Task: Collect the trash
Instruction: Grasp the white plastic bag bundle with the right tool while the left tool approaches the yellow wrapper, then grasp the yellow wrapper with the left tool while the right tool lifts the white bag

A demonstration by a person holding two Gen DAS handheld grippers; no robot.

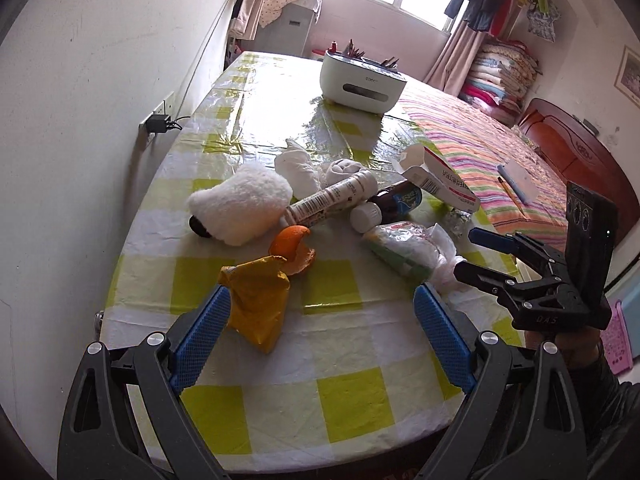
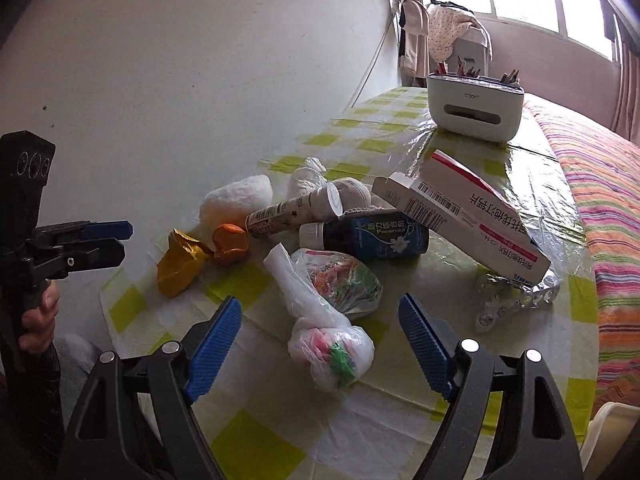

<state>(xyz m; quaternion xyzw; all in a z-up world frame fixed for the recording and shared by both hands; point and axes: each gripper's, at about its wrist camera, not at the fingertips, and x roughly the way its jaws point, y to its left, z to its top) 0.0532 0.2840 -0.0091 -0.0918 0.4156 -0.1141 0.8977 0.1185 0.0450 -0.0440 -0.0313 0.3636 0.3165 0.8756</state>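
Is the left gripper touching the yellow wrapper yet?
Cannot tell. In the left wrist view the yellow wrapper overlaps the left gripper's left finger pad, jaws wide open. The right wrist view shows it from too far.

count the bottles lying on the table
2, both on their sides mid-pile: a white tube bottle leaning over a dark brown bottle with a white cap. More could hide under the box.

right tool (image 2: 320,344) open | knotted plastic bag (image 2: 332,356) between fingers, untouched
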